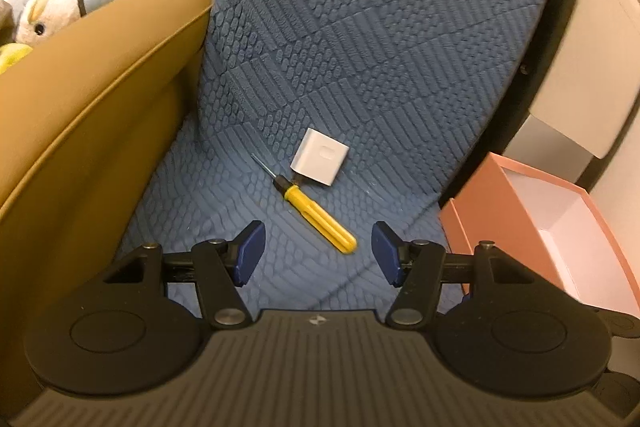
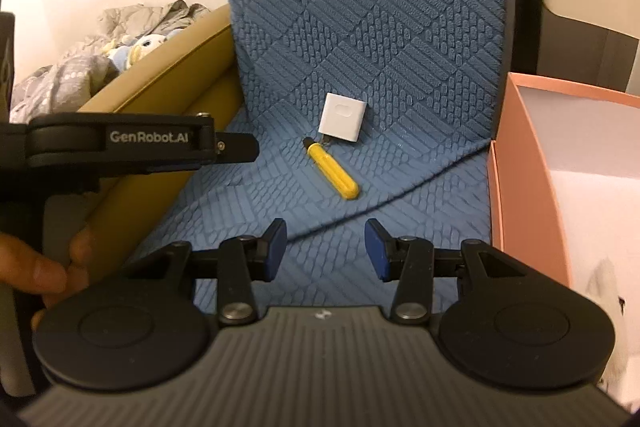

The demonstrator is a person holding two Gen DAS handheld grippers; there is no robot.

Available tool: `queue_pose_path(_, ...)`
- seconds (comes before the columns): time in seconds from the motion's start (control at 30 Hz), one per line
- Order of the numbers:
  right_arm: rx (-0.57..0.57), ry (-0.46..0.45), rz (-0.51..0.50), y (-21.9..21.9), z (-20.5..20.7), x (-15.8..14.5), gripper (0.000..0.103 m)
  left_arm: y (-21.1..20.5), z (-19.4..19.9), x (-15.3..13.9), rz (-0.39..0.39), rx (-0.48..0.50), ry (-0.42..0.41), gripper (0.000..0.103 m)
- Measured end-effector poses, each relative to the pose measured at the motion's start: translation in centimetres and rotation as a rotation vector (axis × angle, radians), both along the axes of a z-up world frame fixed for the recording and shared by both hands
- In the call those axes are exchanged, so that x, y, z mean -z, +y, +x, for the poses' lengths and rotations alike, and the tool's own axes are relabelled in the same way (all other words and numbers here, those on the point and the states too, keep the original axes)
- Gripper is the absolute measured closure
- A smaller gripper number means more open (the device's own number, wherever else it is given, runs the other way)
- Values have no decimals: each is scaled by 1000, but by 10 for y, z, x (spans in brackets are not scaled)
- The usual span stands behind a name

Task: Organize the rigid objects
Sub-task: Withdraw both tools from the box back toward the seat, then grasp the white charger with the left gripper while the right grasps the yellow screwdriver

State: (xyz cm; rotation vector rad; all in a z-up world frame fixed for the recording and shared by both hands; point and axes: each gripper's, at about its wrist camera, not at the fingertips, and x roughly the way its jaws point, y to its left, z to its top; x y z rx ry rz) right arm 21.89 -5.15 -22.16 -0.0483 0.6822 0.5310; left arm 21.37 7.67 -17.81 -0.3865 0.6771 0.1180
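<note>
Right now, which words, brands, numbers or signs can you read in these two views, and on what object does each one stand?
"GenRobot.AI": white letters on the side of the left gripper, seen in the right wrist view.
A small pale logo mark on each gripper's grey body: too small to read.
white charger block, yellow screwdriver, pink box: no text visible.

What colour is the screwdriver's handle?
Yellow; the screwdriver shows best in the left wrist view.
</note>
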Motion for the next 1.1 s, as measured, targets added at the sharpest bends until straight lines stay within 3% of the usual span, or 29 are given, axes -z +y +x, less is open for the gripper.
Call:
queue_pose_path(0.27, -35, -10, -35, 30, 48, 9, 57, 26, 62, 24, -28, 2, 80, 38)
queue_pose_path(0.53, -46, 50, -64, 41, 91, 31, 59, 33, 120, 39, -30, 68, 115, 38)
queue_pose_path(0.87, -69, 98, -99, 58, 124, 53, 62, 32, 165, 57, -22, 129, 162, 38)
queue_pose_path(1.1, -74, 135, -112, 60, 129, 68, 72, 33, 181, 66, -19, 171, 174, 38)
